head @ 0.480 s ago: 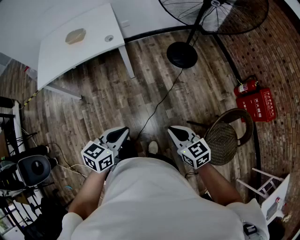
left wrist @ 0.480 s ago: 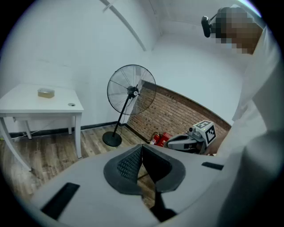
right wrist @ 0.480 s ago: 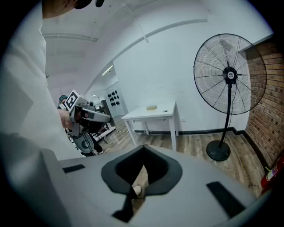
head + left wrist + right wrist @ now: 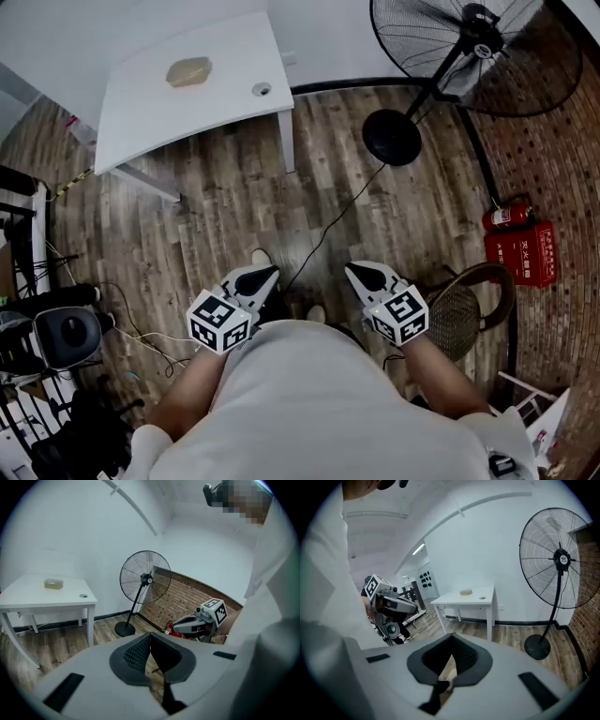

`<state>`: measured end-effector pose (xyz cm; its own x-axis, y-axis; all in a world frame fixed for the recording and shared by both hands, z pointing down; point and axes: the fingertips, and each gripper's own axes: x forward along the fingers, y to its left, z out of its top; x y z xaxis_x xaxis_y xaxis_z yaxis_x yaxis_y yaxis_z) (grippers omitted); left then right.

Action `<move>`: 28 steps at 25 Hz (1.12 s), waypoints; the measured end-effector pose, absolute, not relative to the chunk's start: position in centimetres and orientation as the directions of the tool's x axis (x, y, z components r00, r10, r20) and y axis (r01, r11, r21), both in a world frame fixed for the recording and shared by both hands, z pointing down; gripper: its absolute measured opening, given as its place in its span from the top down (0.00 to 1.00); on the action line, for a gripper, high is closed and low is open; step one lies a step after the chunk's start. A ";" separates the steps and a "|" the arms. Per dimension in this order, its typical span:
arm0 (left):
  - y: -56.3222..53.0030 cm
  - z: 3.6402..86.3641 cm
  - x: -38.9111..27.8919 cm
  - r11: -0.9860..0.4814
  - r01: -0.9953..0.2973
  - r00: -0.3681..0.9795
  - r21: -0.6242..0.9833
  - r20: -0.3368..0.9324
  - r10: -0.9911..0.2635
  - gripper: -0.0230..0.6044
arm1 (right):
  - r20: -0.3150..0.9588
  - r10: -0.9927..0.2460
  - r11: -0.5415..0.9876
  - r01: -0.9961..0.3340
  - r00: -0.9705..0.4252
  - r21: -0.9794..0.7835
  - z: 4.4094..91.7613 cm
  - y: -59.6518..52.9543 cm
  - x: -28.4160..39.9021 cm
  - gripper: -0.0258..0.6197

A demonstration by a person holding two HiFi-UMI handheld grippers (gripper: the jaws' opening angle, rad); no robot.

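Both grippers are held at waist height over the wooden floor, empty and touching nothing. My left gripper [image 4: 262,277] has its jaws shut, and in its own view the dark pads [image 4: 140,651] meet with nothing between them. My right gripper [image 4: 358,272] is likewise shut, its pads [image 4: 464,660] closed on nothing. Each gripper shows in the other's view: the right gripper [image 4: 201,620] and the left gripper [image 4: 389,601]. Ahead stands a white table [image 4: 150,103] with a tan roll [image 4: 188,70] and a small round object [image 4: 262,89] on it.
A large pedestal fan [image 4: 469,37] with a round black base [image 4: 392,137] stands ahead to the right, its cable running across the floor. A red fire extinguisher box [image 4: 520,246] sits by the brick wall. A wicker chair [image 4: 464,314] is at my right; equipment and cables [image 4: 56,337] at left.
The table and fan sit lower and nearer in the head view, so I have moved forward toward them. Both grippers keep their pose and stay shut.
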<state>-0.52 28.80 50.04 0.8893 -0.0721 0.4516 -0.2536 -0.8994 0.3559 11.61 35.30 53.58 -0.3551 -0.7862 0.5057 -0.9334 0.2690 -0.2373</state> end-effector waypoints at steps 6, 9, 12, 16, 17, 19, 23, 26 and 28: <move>19.4 48.5 0.1 -0.905 -0.232 0.909 0.356 0.411 -0.071 0.93 | 0.517 -0.784 0.262 -0.938 -0.344 -0.227 52.1 26.3 11.7 0.95; 15.2 48.2 -0.6 -0.912 -0.221 0.911 0.346 0.408 -0.065 0.93 | 0.520 -0.779 0.264 -0.935 -0.351 -0.236 51.6 20.8 11.1 0.94; 11.1 48.1 -1.9 -0.913 -0.224 0.912 0.341 0.403 -0.074 0.93 | 0.515 -0.774 0.268 -0.928 -0.368 -0.260 51.6 15.4 9.9 0.87; 6.2 48.2 -4.1 -0.896 -0.270 0.905 0.353 0.410 -0.111 0.93 | 0.512 -0.753 0.291 -0.907 -0.413 -0.304 51.6 8.8 8.2 0.87; 5.2 48.1 -4.6 -0.889 -0.288 0.904 0.356 0.408 -0.129 0.93 | 0.514 -0.741 0.305 -0.898 -0.432 -0.316 51.7 7.3 7.9 0.87; 3.2 47.9 -5.3 -0.873 -0.327 0.900 0.363 0.400 -0.171 0.93 | 0.513 -0.719 0.329 -0.880 -0.469 -0.344 51.8 4.2 7.5 0.86; -1.7 47.7 -6.1 -0.830 -0.410 0.886 0.378 0.383 -0.263 0.93 | 0.491 -0.696 0.359 -0.846 -0.524 -0.393 52.2 -3.2 8.2 0.86; -6.6 47.8 -6.6 -0.794 -0.479 0.858 0.374 0.388 -0.336 0.93 | 0.471 -0.681 0.376 -0.819 -0.561 -0.434 53.2 -10.0 9.5 0.86; -10.0 47.7 -6.6 -0.767 -0.525 0.834 0.368 0.401 -0.378 0.93 | 0.461 -0.664 0.380 -0.796 -0.589 -0.470 53.8 -15.2 10.6 0.83</move>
<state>-6.58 -10.05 47.69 0.8343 -0.3783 0.4010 -0.5249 -0.7673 0.3683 10.60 -15.22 53.78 -0.5892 -0.6638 0.4606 -0.7963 0.3805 -0.4703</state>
